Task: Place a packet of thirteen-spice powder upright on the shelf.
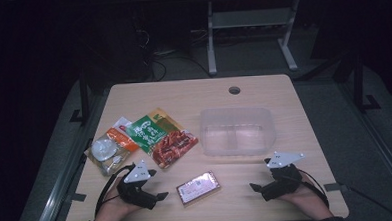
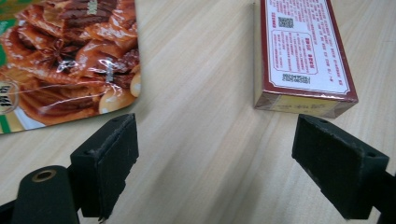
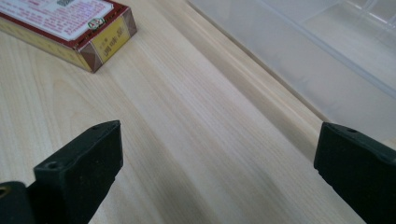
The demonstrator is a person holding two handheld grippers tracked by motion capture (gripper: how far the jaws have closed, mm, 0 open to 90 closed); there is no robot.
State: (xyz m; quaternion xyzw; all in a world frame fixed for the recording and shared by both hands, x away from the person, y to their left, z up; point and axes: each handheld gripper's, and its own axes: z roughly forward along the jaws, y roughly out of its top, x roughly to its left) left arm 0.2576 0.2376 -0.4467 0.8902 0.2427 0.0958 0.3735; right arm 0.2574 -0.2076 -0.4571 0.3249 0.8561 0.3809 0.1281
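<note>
We see the red-edged box [image 1: 198, 187] lying flat on the tabletop [image 1: 248, 198], white printed label up, between our hands.

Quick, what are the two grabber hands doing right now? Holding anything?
Left gripper: open, holding nothing, jaws over bare table.
Right gripper: open, holding nothing.

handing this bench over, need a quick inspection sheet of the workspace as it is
surface: wooden table, round hole near the far edge.
job's things: red box lying flat between both grippers; clear plastic bin, looks empty.
clutter: green and red food pouch; smaller orange packet at its left.
grippers: left gripper open, nothing between jaws; right gripper open, nothing between jaws.
cables: one trails from each gripper.
surroundings: dark floor, grey metal frame beyond the table.
</note>
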